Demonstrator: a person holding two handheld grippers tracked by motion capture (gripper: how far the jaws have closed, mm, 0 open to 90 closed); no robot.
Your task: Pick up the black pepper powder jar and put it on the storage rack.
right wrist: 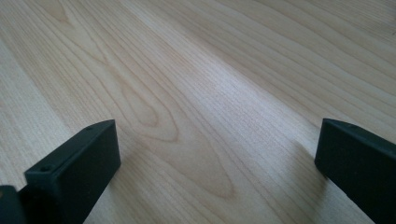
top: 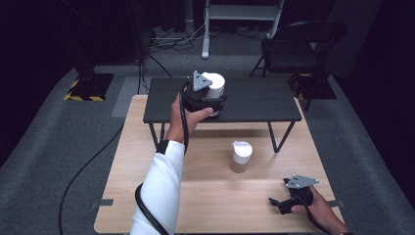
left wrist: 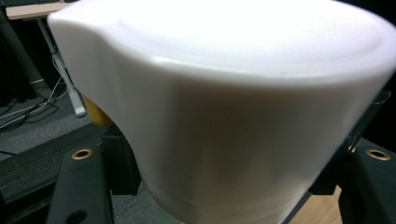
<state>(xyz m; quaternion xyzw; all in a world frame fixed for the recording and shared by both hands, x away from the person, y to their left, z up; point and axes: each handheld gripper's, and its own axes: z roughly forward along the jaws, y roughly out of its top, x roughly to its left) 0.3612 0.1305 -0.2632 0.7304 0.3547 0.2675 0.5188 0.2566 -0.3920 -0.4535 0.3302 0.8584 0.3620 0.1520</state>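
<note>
Pale wooden table [top: 210, 196] carries a dark raised shelf [top: 254, 100] at twelve o'clock. Left gripper [top: 211, 98] fingers clench a white-lidded jar [top: 214, 84] there, probably shelving it; right gripper [top: 281, 203] rests released at five o'clock, near another jar [top: 241, 156].

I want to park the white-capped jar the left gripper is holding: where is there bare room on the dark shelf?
The dark raised shelf is bare along its whole right half, from the held white-capped jar to its right edge. The left end is free too. The left gripper and jar crowd the middle.
</note>
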